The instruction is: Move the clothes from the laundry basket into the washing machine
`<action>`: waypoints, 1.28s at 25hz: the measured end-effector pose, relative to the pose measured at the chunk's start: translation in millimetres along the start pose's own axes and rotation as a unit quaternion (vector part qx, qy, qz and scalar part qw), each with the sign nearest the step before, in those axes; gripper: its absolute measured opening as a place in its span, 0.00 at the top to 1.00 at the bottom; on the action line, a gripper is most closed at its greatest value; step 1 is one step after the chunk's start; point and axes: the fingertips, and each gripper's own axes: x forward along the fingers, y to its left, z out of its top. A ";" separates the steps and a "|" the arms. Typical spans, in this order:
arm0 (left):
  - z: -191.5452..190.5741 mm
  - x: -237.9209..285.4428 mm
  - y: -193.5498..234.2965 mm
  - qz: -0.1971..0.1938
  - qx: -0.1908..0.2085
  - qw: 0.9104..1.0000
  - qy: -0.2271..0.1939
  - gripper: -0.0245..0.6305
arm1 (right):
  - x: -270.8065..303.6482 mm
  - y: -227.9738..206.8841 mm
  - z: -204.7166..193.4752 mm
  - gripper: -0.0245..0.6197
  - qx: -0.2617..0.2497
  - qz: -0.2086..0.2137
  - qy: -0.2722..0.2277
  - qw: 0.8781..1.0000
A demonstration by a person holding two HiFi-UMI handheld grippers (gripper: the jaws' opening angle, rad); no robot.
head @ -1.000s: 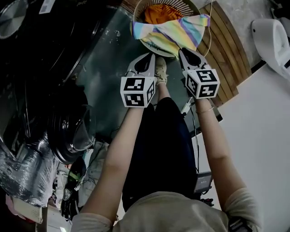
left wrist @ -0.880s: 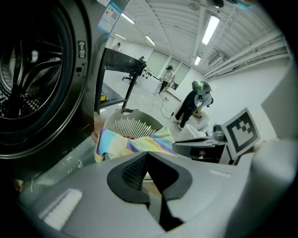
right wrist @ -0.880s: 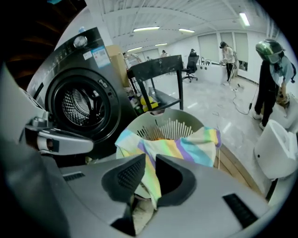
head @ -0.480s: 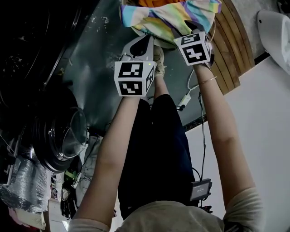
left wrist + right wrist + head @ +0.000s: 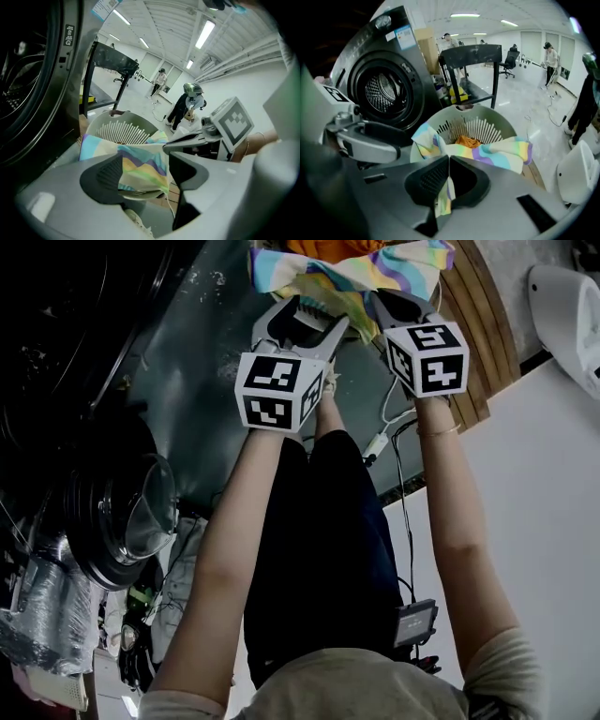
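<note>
Two grippers, laundry basket [image 5: 499, 117] at twelve o'clock: my right gripper [image 5: 448, 161] just clamped the striped cloth [image 5: 487, 152]; my left gripper [image 5: 143, 154] just opened, empty.

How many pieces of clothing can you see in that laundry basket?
2: a striped pastel cloth draped over the basket's rim, an orange garment inside. More may lie hidden.

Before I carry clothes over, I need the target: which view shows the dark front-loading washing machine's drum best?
The right gripper view: the dark front-loading washing machine faces the camera, perforated drum in full sight. The left gripper view catches only its dark rim; the head view, its round glass door.
</note>
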 end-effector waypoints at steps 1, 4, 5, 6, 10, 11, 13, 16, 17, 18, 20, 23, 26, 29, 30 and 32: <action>4.3 -2.5 -5.3 -0.008 0.006 1.000 0.000 0.52 | -12.7 4.0 6.3 0.94 0.009 0.005 -0.013 1.000; 16.7 -10.4 -22.8 -0.032 0.046 0.998 0.003 0.48 | -48.0 21.6 26.5 0.94 0.037 0.029 -0.050 0.998; 21.5 -12.2 -29.3 -0.044 0.059 0.997 0.002 0.45 | -57.3 28.7 34.3 0.94 0.043 0.038 -0.061 0.997; 25.7 -14.0 -35.9 -0.056 0.072 0.996 0.002 0.44 | -65.4 36.5 41.9 0.94 0.046 0.048 -0.070 0.995; 34.9 -23.4 -57.5 -0.094 0.111 0.989 0.009 0.37 | -92.9 72.0 73.1 0.94 0.048 0.096 -0.107 0.988; 37.5 -26.3 -60.2 -0.097 0.119 0.988 0.008 0.37 | -99.8 80.7 81.9 0.94 0.045 0.109 -0.117 0.986; 43.9 -34.5 -60.7 -0.089 0.134 0.987 -0.004 0.37 | -113.6 98.5 97.9 0.94 0.035 0.135 -0.134 0.981; 56.6 -49.7 -54.9 -0.077 0.148 0.985 -0.039 0.37 | -132.1 121.5 119.5 0.94 0.019 0.178 -0.165 0.970; 60.5 -55.7 -55.9 -0.080 0.158 0.983 -0.048 0.37 | -138.8 127.7 126.9 0.94 0.019 0.193 -0.179 0.965; 65.5 -62.8 -59.1 -0.085 0.169 0.980 -0.056 0.37 | -147.1 133.9 135.3 0.94 0.023 0.207 -0.194 0.959; 82.0 -79.8 -66.0 -0.088 0.183 0.976 -0.075 0.48 | -165.8 147.3 155.0 0.94 0.026 0.233 -0.219 0.947; 103.4 -101.8 -60.7 -0.062 0.150 0.981 -0.102 0.85 | -178.5 161.7 177.9 0.94 0.022 0.249 -0.245 0.937; 96.2 -110.4 -38.8 -0.014 0.124 0.989 -0.082 0.89 | -166.1 155.7 176.4 0.94 0.017 0.227 -0.245 0.942; 77.6 -117.9 -9.9 0.032 0.096 0.993 -0.057 0.90 | -143.9 142.4 159.6 0.94 0.012 0.202 -0.230 0.952; 71.9 -122.0 -1.0 0.045 0.083 0.994 -0.053 0.90 | -134.0 137.2 150.1 0.93 0.016 0.195 -0.218 0.956; 63.6 -131.6 12.1 0.065 0.065 0.994 -0.051 0.91 | -109.8 124.9 126.2 0.93 0.041 0.187 -0.189 0.963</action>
